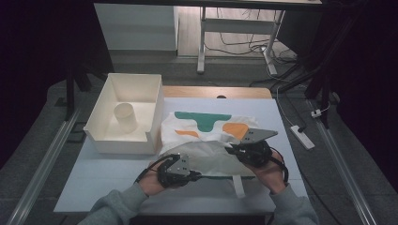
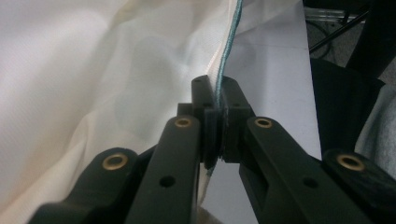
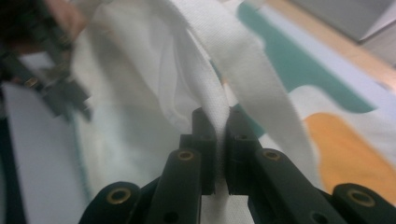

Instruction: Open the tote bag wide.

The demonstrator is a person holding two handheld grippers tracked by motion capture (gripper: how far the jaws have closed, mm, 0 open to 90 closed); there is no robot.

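A white cloth bag [image 1: 206,131] with green and orange patches lies on the table in the high view, its near side folded up. At the bag's near left corner, my left gripper [image 1: 193,174] [image 2: 218,88] is shut on the bag's teal-stitched edge [image 2: 229,42]. My right gripper [image 1: 231,149] [image 3: 216,119] is at the bag's right side, shut on a white woven strap [image 3: 243,60] that rises between its jaws. The right gripper view also has the left gripper [image 3: 56,93], blurred, at far left, and the orange patch [image 3: 345,154] at right.
A white open box [image 1: 101,110] stands at the table's left with a pale cup [image 1: 126,116] inside. The pale table top [image 1: 112,173] has bare room at front left. A second strap [image 1: 238,185] lies toward the front edge. A power strip [image 1: 302,136] and cables lie on the floor at right.
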